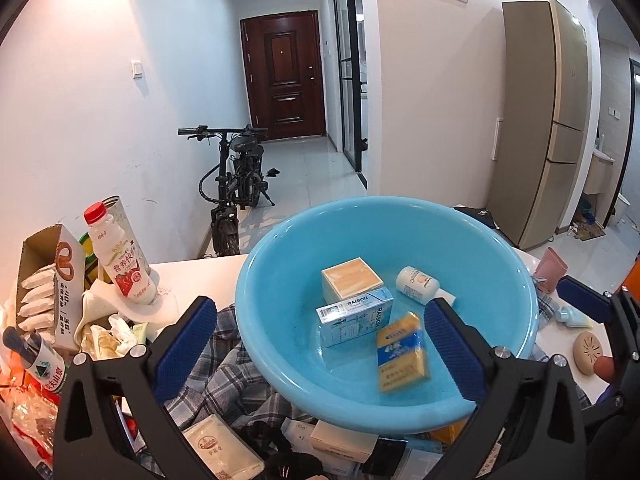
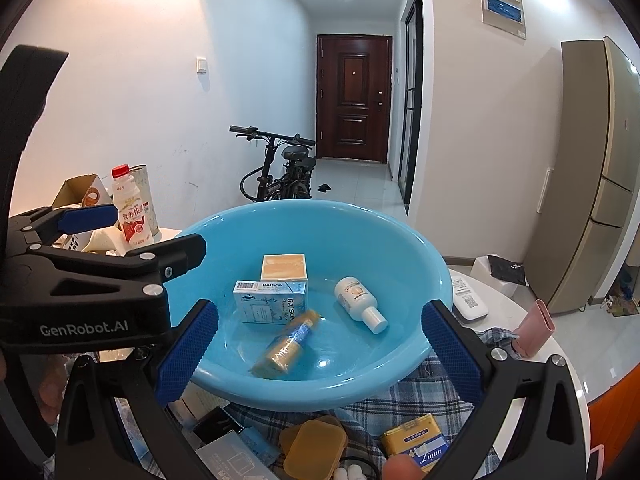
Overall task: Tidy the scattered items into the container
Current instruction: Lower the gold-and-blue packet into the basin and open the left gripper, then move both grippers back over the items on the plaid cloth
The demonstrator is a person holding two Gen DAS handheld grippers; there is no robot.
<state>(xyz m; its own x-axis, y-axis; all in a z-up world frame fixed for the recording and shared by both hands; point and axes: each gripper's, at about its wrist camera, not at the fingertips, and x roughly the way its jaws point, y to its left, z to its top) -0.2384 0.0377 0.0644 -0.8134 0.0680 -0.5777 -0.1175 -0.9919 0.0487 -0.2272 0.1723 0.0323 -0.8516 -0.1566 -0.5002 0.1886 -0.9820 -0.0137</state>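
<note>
A light blue plastic basin [image 1: 280, 240] [image 2: 400, 236] sits on a plaid cloth. Inside it lie a beige cube box [image 1: 351, 279] [image 2: 283, 266], a light blue RAISON box [image 1: 354, 316] [image 2: 270, 302], a small white bottle [image 1: 418, 285] [image 2: 360, 299] and a yellow-blue packet [image 1: 402, 354] [image 2: 289, 344], blurred as if moving. My left gripper [image 1: 320, 344] is open and empty over the basin's near side; it also shows in the right wrist view [image 2: 132, 232]. My right gripper [image 2: 318, 344] is open and empty at the near rim; one of its fingers [image 1: 584, 300] shows in the left wrist view.
A milk bottle [image 1: 122, 260], a snack carton [image 1: 48, 280] and wrappers crowd the left. A yellow tin [image 2: 416, 442], amber soap case [image 2: 314, 450], dark boxes [image 2: 218, 426], pink cup [image 2: 534, 330], white remote [image 2: 468, 298] and beige disc [image 1: 592, 352] lie around the basin.
</note>
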